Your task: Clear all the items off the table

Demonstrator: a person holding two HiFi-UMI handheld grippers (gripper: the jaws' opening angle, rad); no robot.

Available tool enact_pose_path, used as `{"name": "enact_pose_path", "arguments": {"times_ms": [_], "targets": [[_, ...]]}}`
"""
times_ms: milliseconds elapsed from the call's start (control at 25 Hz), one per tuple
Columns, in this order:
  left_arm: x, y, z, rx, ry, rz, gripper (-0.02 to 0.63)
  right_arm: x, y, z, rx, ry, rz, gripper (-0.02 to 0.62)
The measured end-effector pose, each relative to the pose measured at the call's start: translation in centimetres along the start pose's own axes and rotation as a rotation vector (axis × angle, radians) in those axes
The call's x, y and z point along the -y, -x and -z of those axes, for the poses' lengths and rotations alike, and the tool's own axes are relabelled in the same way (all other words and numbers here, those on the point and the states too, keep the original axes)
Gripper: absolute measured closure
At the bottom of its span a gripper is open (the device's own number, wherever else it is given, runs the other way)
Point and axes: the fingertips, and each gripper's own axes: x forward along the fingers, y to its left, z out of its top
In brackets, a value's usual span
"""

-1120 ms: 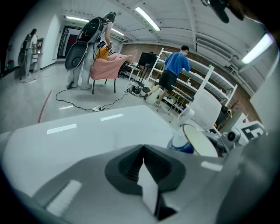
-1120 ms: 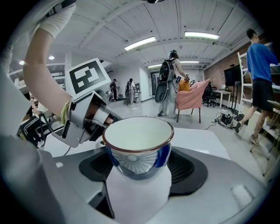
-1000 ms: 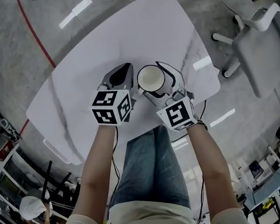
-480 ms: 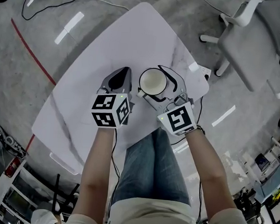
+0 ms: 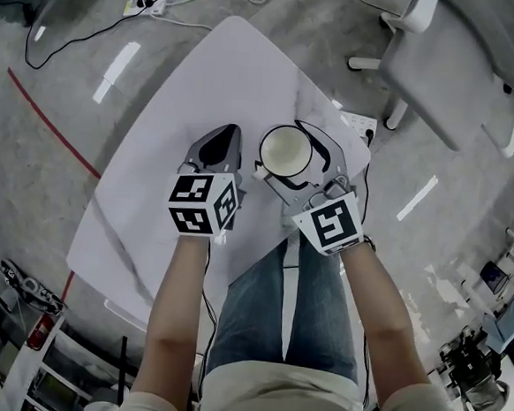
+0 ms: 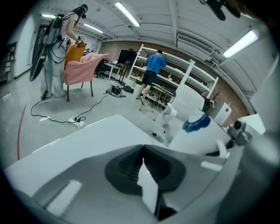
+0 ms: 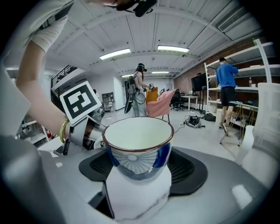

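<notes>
A cup (image 5: 285,151), white inside with a brown rim and a blue-and-white pattern, hangs upright over the near right part of the white table (image 5: 214,73). My right gripper (image 5: 298,159) is shut on the cup. In the right gripper view the cup (image 7: 139,144) fills the space between the jaws of the right gripper (image 7: 140,168). Just left of it, my left gripper (image 5: 217,148) is shut with nothing in it. In the left gripper view the left gripper (image 6: 142,151) has its jaws meeting over the table (image 6: 87,135), and the cup's white and blue side (image 6: 199,131) shows at the right.
A grey office chair (image 5: 463,66) stands off the table's far right corner. A power strip with cables (image 5: 140,5) and a red line (image 5: 51,122) lie on the floor at the left. My legs (image 5: 258,307) are at the table's near edge. People stand far off by shelves (image 6: 153,70).
Both grippers have risen and shifted toward the table's near right corner, the right one carrying the cup. The table has slid left and away under them.
</notes>
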Motion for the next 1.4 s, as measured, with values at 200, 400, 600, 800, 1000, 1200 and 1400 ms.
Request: {"name": "enact_pose_path", "arguments": {"times_ms": [200,400,600,800,1000,1200,1400], "targets": [[2.5,-0.9,-0.4,-0.005,-0.025,0.014,0.597,1.9,2.1,0.3,0.013,-0.029,0.033,0.215],[4.0,-1.5,-1.0,0.005,-0.022,-0.001,0.597,3.4,3.5,0.4,0.027,-0.062,0.045,0.215],[6.3,-2.2,-1.5,0.019,-0.018,-0.018,0.597,5.3,4.9,0.8,0.026,-0.049,0.032,0.215],[9.1,-3.8,-2.3,0.036,-0.005,-0.019,0.597,8.1,6.5,1.4,0.026,-0.047,0.037,0.215],[11.9,-5.9,-2.4,0.03,0.001,-0.01,0.597,11.3,8.1,2.3,0.03,-0.058,0.054,0.215],[15.5,-8.3,-2.8,0.017,-0.005,0.01,0.597,15.0,10.3,3.4,0.021,-0.072,0.075,0.215],[18.6,-10.9,-3.7,0.004,-0.029,0.029,0.597,19.1,12.1,4.3,0.031,-0.1,0.117,0.215]]}}
